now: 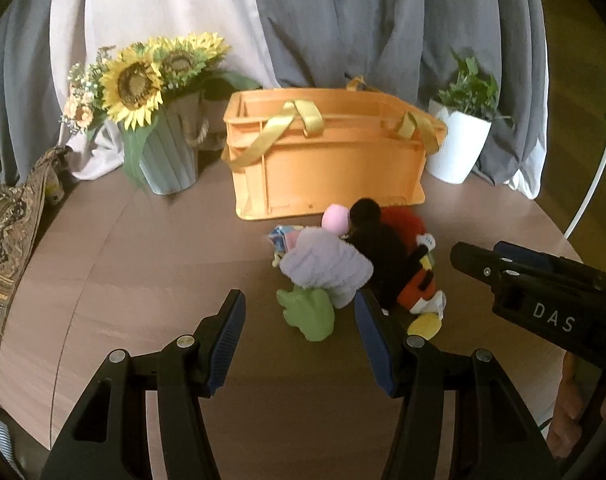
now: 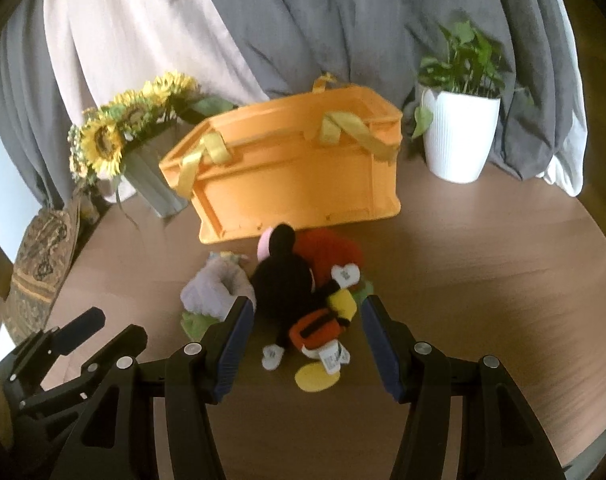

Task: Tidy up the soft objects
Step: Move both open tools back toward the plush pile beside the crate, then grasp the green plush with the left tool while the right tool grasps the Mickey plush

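Nothing is sitting in the orange crate (image 1: pixel 335 160) yet; the soft toys (image 2: pixel 303 292) are lying heaped on the table (image 1: pixel 143 248) before it, with both tools, left tool (image 1: pixel 299 340) and right tool (image 2: pixel 305 344), hanging open and empty.

A heap of plush toys lies just in front of the orange crate (image 2: pixel 295 184): a black mouse doll (image 2: pixel 287 284) sprawled on its back, a lilac plush (image 1: pixel 327 268) to its left over a green one (image 1: pixel 307 312), a red plush (image 2: pixel 327 252) behind.
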`<action>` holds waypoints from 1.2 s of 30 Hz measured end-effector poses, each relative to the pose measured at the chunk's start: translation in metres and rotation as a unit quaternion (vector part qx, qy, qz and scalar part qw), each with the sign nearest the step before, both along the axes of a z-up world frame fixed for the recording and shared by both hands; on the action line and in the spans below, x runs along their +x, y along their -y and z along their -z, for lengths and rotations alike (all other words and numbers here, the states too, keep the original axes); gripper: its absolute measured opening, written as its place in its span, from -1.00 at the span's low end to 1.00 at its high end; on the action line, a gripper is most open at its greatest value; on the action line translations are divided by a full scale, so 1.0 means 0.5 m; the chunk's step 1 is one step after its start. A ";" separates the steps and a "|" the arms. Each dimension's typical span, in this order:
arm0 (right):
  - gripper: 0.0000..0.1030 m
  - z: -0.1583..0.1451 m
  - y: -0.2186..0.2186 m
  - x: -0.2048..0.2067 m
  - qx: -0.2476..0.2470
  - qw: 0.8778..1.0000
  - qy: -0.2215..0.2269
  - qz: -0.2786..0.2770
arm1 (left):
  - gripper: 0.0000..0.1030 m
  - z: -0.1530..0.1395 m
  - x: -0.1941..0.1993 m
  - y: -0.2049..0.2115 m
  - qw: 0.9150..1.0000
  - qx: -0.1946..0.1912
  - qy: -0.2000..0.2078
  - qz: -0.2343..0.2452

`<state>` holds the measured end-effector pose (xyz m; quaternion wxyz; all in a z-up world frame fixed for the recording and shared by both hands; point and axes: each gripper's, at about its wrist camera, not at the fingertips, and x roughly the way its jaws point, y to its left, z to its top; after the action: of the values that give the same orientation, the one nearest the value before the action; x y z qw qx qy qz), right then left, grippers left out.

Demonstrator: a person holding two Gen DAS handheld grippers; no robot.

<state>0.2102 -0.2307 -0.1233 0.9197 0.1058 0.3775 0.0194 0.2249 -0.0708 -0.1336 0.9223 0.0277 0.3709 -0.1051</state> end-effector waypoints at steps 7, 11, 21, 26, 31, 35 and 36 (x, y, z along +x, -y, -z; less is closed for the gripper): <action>0.13 0.045 0.006 0.010 -0.002 1.000 -0.019 -0.013 | 0.09 0.040 0.008 0.010 1.000 0.005 -0.012 0.003; 0.13 0.067 0.006 0.018 -0.003 0.999 -0.022 -0.023 | 0.09 0.063 0.014 0.014 1.000 0.005 -0.017 0.005; 0.13 0.122 0.008 0.042 0.005 0.999 -0.031 -0.038 | 0.09 0.118 0.040 0.018 0.999 0.004 -0.031 0.010; 0.13 0.146 0.008 0.056 0.009 0.999 -0.034 -0.041 | 0.09 0.134 0.055 0.020 0.999 0.003 -0.031 0.011; 0.13 0.163 0.012 0.068 0.022 0.998 -0.037 -0.042 | 0.09 0.143 0.068 0.025 0.999 -0.002 -0.030 0.016; 0.12 0.169 0.010 0.074 0.032 0.998 -0.037 -0.045 | 0.09 0.147 0.077 0.025 0.999 -0.004 -0.026 0.018; 0.12 0.171 0.009 0.076 0.032 0.998 -0.037 -0.046 | 0.09 0.148 0.080 0.025 0.999 -0.005 -0.027 0.019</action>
<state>0.2483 -0.2353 -0.2085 0.8994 0.1187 0.4149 0.0696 0.2648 -0.0834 -0.2078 0.9101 0.0275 0.3941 -0.1253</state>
